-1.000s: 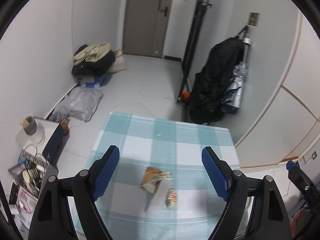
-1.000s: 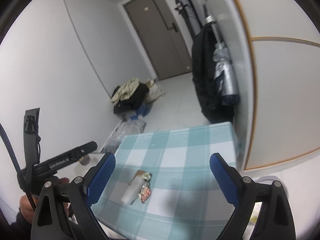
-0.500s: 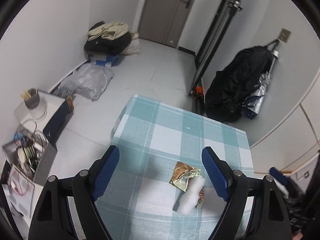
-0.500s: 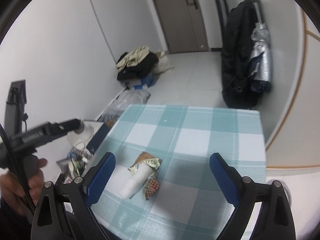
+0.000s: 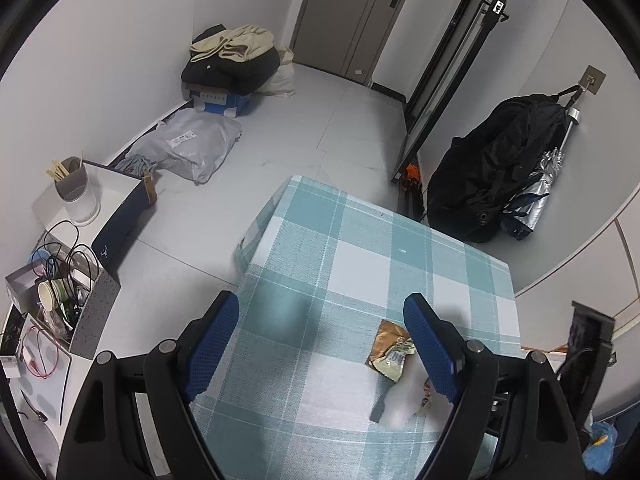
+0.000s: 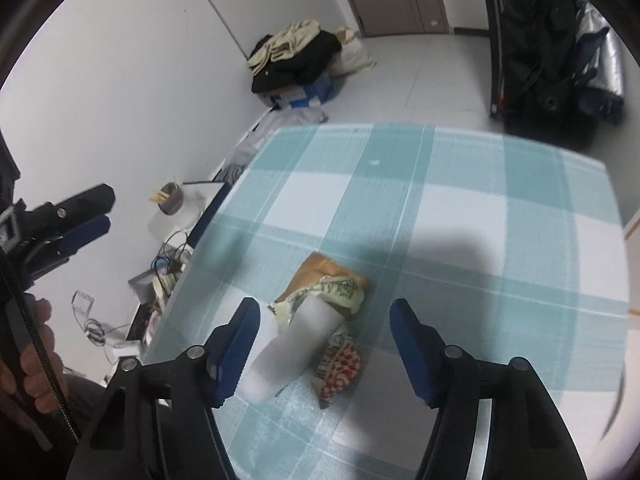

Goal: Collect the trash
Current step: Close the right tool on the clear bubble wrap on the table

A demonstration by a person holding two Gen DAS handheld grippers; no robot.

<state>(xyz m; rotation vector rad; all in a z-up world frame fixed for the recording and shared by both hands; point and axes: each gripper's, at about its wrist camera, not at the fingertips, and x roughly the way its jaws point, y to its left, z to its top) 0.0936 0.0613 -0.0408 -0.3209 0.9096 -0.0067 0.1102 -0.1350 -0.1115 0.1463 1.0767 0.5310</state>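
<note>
While the right gripper [image 6: 320,344] hangs low over the near edge of the teal-and-white checked tablecloth [image 6: 460,208], its blue-padded jaws are closing with the white crumpled paper roll [image 6: 292,348] between them, pads not yet pressing it. The roll's long axis runs from the near left pad diagonally away to the right; a red-and-white printed wrapper [image 6: 340,372] lies just beside it and a gold-brown foil snack packet [image 6: 332,284] touches its far end. The left gripper [image 5: 320,344] stands apart and empty with the 3 pieces off by its right pad, so the right hand is nearer.
</note>
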